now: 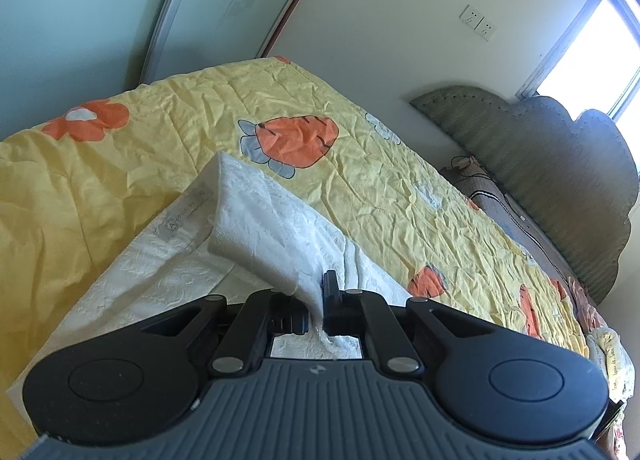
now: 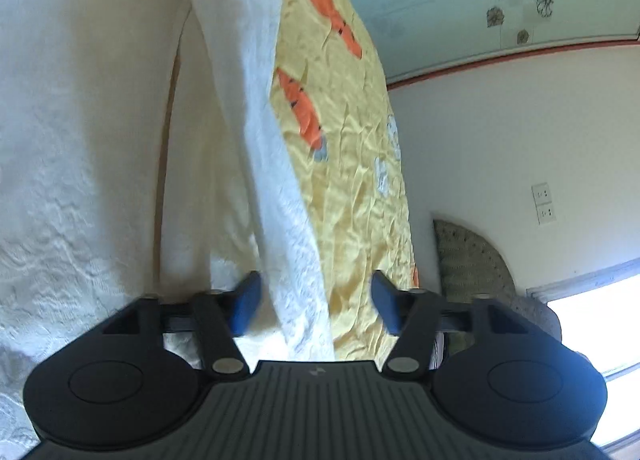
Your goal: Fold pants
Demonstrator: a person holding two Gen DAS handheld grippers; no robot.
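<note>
- The left gripper (image 1: 316, 310) was clamped narrow on a raised fold of the white pants (image 1: 256, 220), which lay on the near part of a yellow bedspread (image 1: 380, 180).
- The right gripper (image 2: 316, 306) stood wide, its blue fingers (image 2: 246, 302) apart, with a hanging edge of the pants (image 2: 248, 132) between them, ungripped.
- A grey-green headboard (image 1: 560, 164) stood far right, below two wall sockets (image 1: 478, 23).

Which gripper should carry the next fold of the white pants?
Left. The left gripper is shut on a raised fold of the white textured pants above the yellow carrot-print quilt. The right gripper is open, fabric between its fingers ungripped.
</note>
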